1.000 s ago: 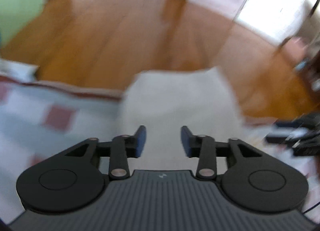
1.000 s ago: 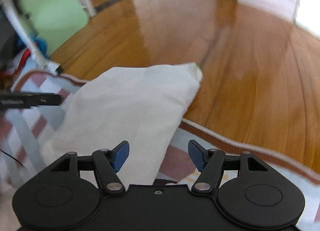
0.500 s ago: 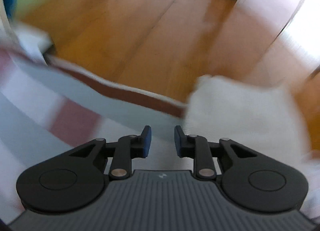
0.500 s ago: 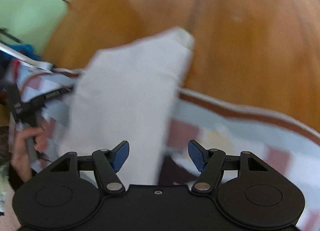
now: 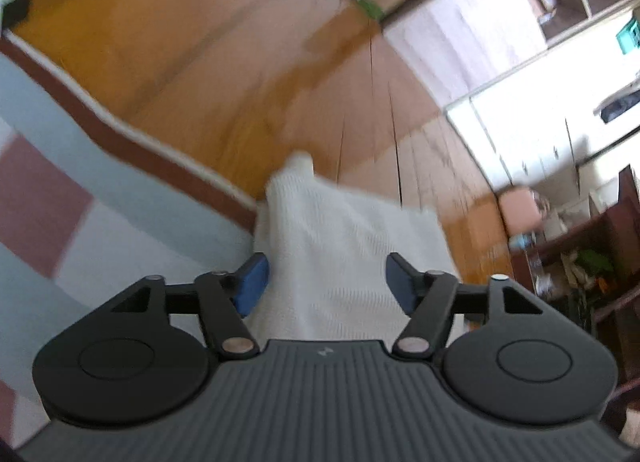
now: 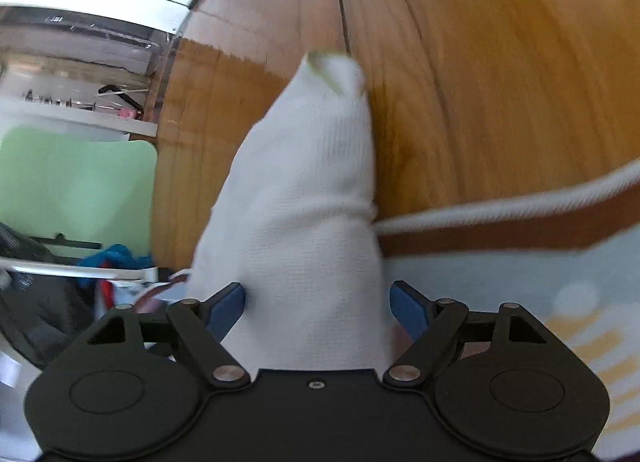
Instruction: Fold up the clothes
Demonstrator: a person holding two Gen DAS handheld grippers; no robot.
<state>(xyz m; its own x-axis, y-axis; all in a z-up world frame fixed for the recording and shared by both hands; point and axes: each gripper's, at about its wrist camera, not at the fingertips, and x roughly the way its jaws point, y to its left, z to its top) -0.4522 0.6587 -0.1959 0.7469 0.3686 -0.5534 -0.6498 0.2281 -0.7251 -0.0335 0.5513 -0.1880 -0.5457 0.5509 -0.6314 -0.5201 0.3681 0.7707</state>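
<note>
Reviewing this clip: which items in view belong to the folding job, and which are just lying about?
Part of the job:
white garment
left hand-held gripper, open over it
right hand-held gripper, open over it
checked blanket underneath

Just lying about:
green panel
blue cloth
cluttered dark shelf

The left tool (image 5: 327, 282) and right tool (image 6: 318, 308) both hold their blue-padded fingers spread wide apart.
</note>
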